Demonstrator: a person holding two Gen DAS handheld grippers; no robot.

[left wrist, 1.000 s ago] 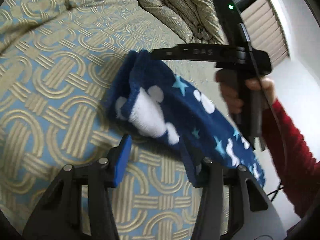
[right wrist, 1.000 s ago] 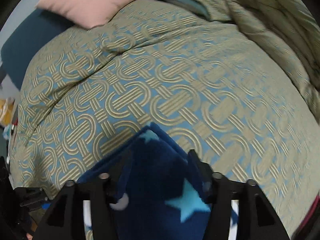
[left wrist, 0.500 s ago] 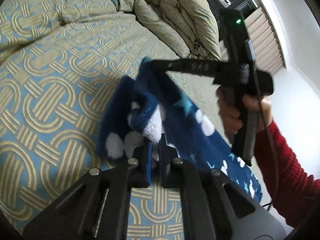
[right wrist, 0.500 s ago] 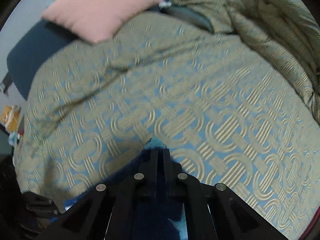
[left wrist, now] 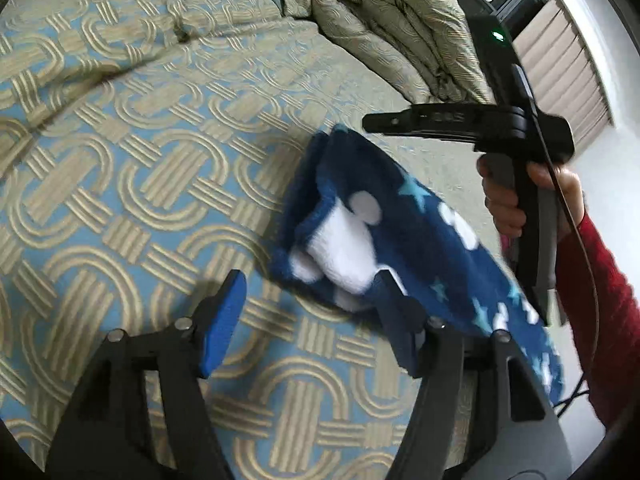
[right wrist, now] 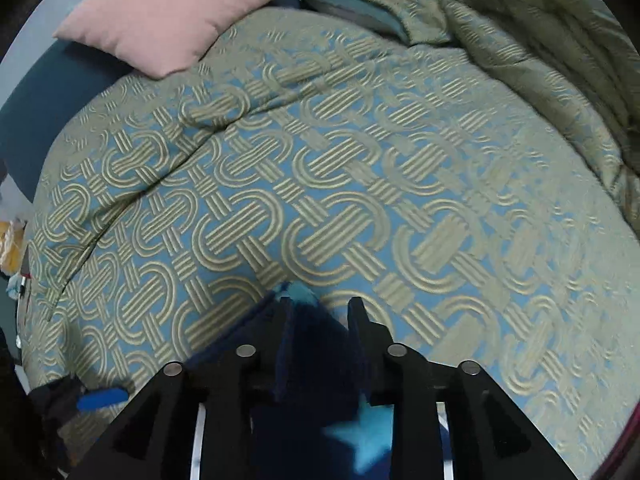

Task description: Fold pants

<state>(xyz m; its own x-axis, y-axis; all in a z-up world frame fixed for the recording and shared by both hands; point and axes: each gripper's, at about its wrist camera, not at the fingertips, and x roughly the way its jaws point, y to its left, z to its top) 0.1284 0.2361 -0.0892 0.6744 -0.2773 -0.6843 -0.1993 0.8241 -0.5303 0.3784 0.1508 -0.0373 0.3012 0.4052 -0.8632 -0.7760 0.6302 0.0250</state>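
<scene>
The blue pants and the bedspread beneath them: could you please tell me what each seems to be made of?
The pants look like plush fleece: a fuzzy, matte nap with soft edges, navy with white patches and light blue stars. The bedspread seems a woven, quilted fabric: its raised tan interlocking bands stand out from a flat blue ground with a slight sheen. The exact fibre of either cannot be told.

The left gripper had black arms, silver screws and blue pads. The right gripper was black, with a green light, thin cable, bare hand and red ribbed sleeve
</scene>
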